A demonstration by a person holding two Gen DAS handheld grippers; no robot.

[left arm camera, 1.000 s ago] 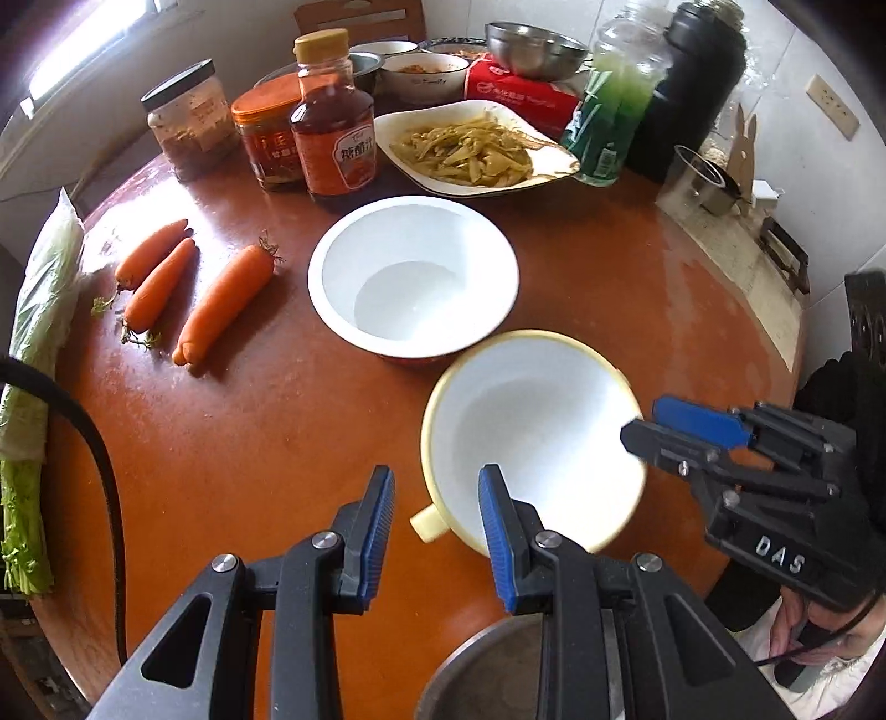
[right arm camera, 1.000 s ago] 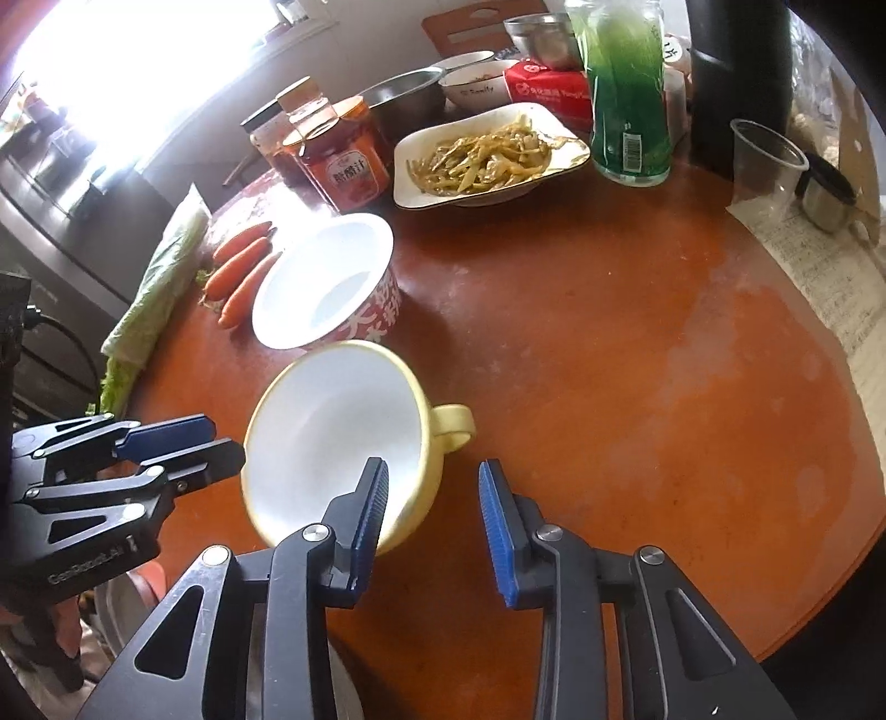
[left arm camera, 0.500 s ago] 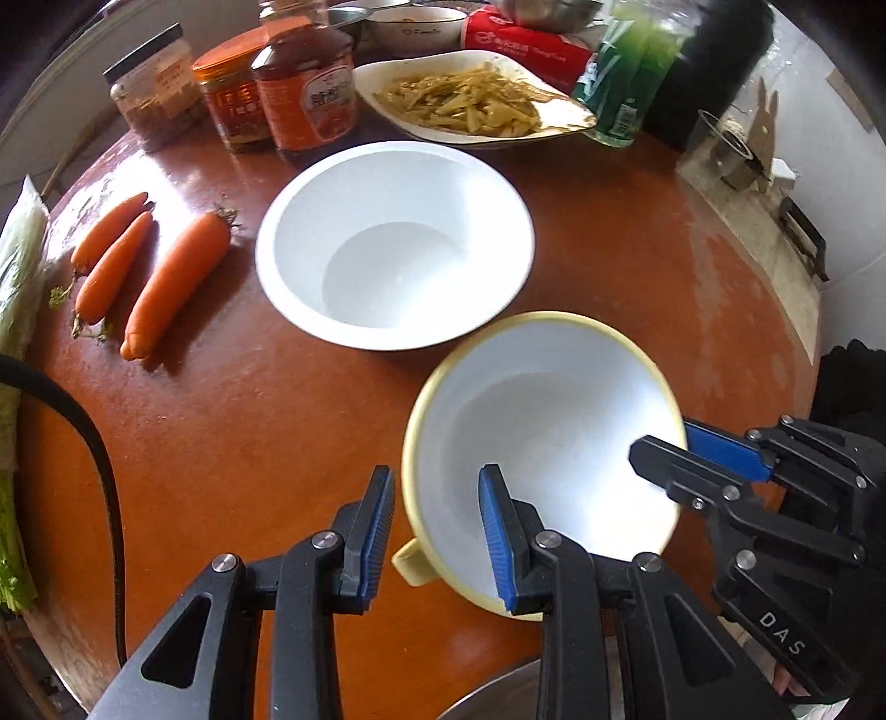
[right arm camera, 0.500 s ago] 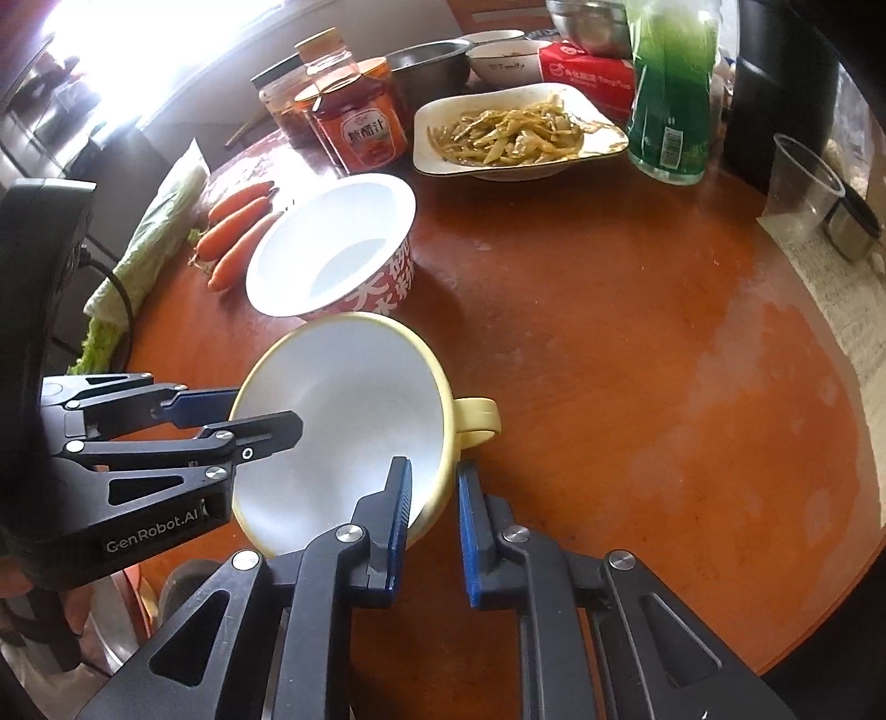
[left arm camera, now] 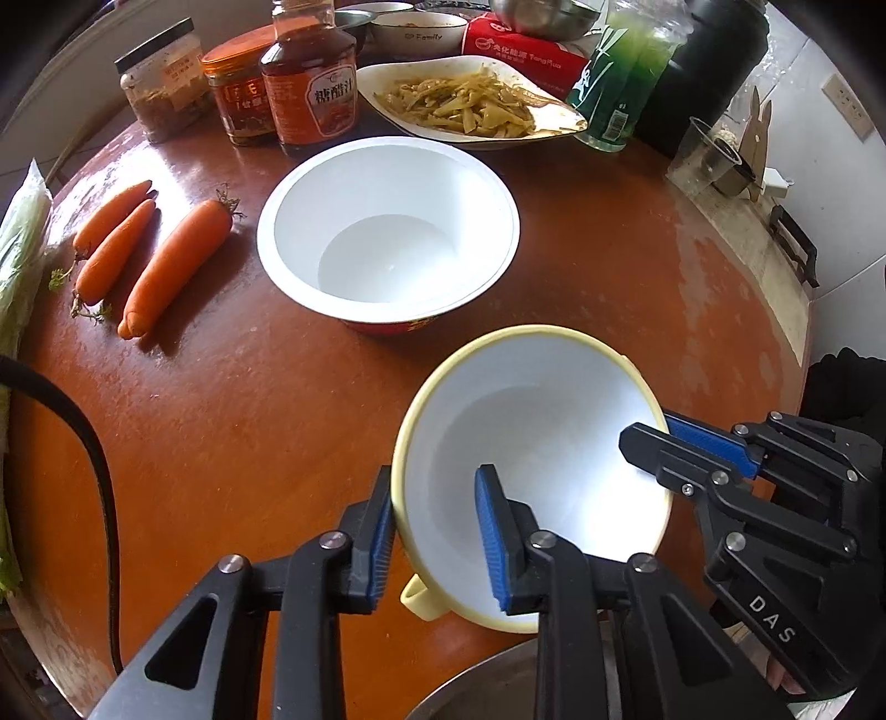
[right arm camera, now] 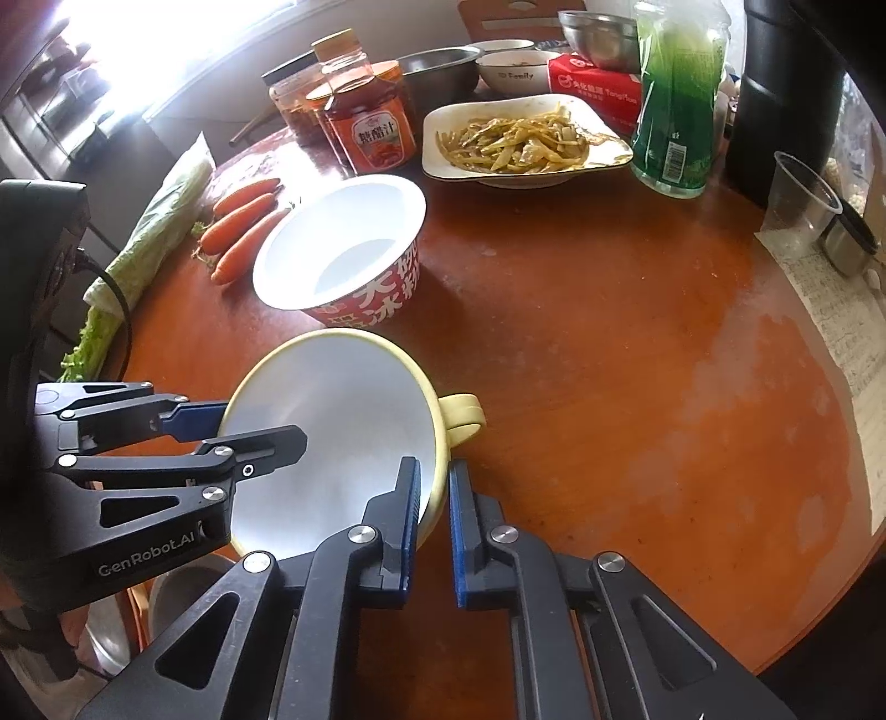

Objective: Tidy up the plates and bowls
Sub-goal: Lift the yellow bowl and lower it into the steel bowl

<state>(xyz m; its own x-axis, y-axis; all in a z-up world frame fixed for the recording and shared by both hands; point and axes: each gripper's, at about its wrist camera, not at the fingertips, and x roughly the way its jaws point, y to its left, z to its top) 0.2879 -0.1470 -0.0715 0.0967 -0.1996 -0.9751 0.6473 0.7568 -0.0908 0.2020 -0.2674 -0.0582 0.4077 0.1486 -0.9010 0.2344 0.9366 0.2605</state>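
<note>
At the far left edge of the round wooden table [left arm camera: 232, 399] lies a bagged bundle of leafy greens [left arm camera: 19, 243], and just beside it three carrots [left arm camera: 177, 266] rest side by side. Behind them stand a glass jar [left arm camera: 163, 91], an orange-lidded jar [left arm camera: 238, 94] and a sauce bottle [left arm camera: 310, 88] in a close row. Toward the middle sits the white paper bowl [left arm camera: 387, 232], red-printed on its outer wall, empty and upright. Behind it a white plate [left arm camera: 476, 105] holds shredded yellow food.

Nearer the front edge sits the yellow-rimmed bowl [left arm camera: 531, 454], white inside, with a yellow handle; it looks tilted, its mouth turned toward the left. It stands near the paper bowl without touching it. The left gripper [left arm camera: 437, 531] straddles the bowl's left rim close by the handle, one blue pad outside the wall and one inside; its jaws are closing, and the inner pad is clear of the wall. The right gripper [right arm camera: 432, 526] is clamped on the opposite rim, its blue pads pressing the wall from inside and outside.

Further right come a red carton [left arm camera: 526, 47], a green bottle [left arm camera: 620, 83], a black flask [left arm camera: 703, 72] and a clear plastic cup [left arm camera: 695, 158]. A printed paper [right arm camera: 836, 310] lies at the table's right edge
</note>
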